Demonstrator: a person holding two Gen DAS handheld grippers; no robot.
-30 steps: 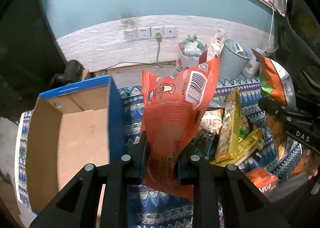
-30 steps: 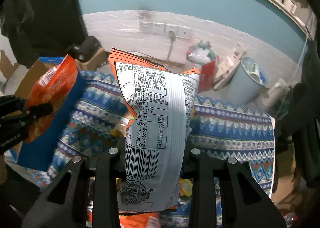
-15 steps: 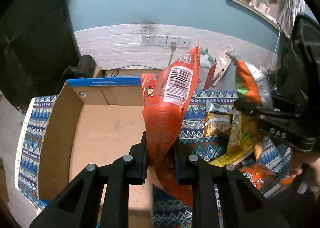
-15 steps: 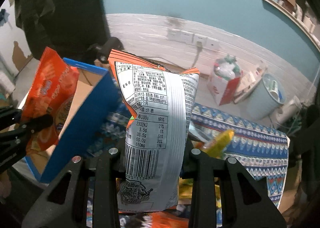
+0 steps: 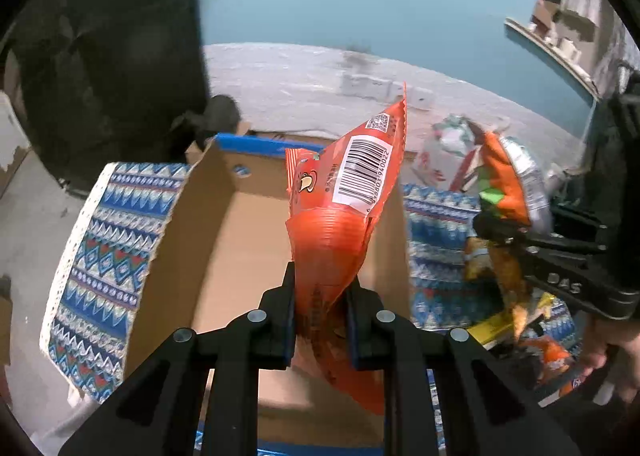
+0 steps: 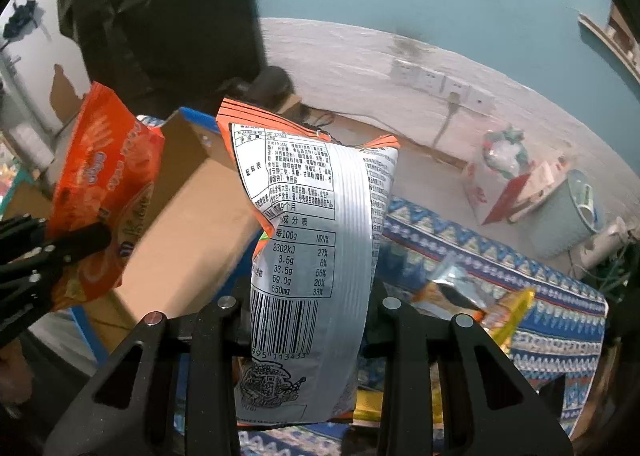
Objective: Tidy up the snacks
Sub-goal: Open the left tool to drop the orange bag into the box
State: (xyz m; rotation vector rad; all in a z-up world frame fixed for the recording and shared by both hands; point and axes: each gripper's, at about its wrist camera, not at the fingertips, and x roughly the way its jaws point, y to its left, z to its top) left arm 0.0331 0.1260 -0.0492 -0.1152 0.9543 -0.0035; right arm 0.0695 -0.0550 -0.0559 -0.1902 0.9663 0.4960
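My left gripper point(image 5: 320, 304) is shut on an orange snack bag point(image 5: 344, 200) with a white barcode label, held upright above the open cardboard box point(image 5: 240, 240) with blue outer walls. In the right wrist view my right gripper point(image 6: 308, 320) is shut on a silver and orange snack bag point(image 6: 312, 240) showing its nutrition table and barcode, beside the box's right wall point(image 6: 188, 232). Each view shows the other gripper off to the side: the right one point(image 5: 560, 256) with its bag point(image 5: 508, 180), the left one point(image 6: 44, 256) with its orange bag point(image 6: 104, 192).
A blue patterned cloth point(image 6: 552, 296) covers the table, with several loose snack packets point(image 6: 500, 312) on it right of the box. Beyond the table stand a pale bin point(image 6: 576, 208), a red and white bag point(image 6: 500, 176) and wall sockets point(image 6: 436, 80). A dark object point(image 5: 120, 56) looms behind the box.
Both grippers have carried their bags to the left, from over the cloth and the loose snacks to the cardboard box. The left bag now hangs over the box's inside.
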